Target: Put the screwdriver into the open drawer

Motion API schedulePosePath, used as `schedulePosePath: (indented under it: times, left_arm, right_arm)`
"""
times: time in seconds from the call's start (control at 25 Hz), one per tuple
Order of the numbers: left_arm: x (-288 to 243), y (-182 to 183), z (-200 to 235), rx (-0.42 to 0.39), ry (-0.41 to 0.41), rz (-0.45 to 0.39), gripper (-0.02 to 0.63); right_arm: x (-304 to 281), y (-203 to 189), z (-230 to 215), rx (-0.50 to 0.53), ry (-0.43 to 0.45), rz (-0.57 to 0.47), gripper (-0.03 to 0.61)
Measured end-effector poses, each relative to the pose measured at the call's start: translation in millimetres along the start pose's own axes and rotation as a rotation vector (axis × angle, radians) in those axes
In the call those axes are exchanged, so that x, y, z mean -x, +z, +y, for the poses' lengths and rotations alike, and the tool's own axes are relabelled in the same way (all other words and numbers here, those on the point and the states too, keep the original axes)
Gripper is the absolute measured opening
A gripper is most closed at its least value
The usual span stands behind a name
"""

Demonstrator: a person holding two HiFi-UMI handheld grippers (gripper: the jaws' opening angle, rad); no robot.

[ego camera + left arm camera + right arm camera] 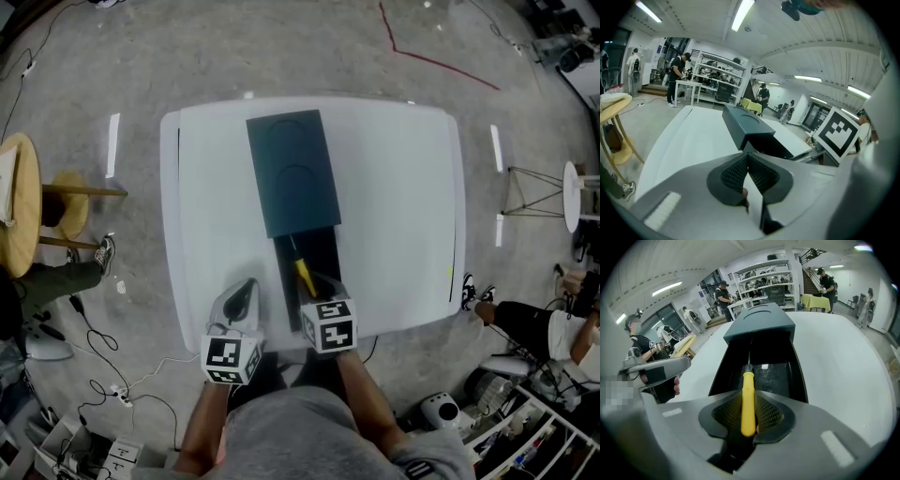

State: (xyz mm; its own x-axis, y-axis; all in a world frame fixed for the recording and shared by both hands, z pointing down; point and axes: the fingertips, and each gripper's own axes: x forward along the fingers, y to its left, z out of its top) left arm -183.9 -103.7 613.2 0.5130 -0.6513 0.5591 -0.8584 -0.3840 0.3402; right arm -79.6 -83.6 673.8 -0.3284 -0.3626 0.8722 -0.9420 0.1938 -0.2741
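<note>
While the right gripper clamps its ribbed pads on the screwdriver, the tool points straight ahead of the jaws, above the open drawer. Its handle is plain yellow, with a thin dark shaft whose tip is lost against the drawer's black inside. Beyond the drawer stands a dark cabinet on the white table. Left of the claw, the left gripper has its jaws pressed together, holding nothing
</note>
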Motion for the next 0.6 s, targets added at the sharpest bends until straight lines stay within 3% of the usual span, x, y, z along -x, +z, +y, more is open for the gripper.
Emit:
schedulePosePath:
  times: [0.44, 0.6]
  left_arm:
    - [2.8, 1.0, -1.8, 0.001, -0.004, -0.008, 0.012]
    - [5.8, 4.0, -2.8, -0.002, 0.001, -0.02, 0.012]
  right_arm:
    - [0.2, 2.1, 2.2, 0.026, -0.01, -0.009, 0.093]
    - [5.1, 5.7, 6.1, 0.035, 0.011, -0.033, 0.141]
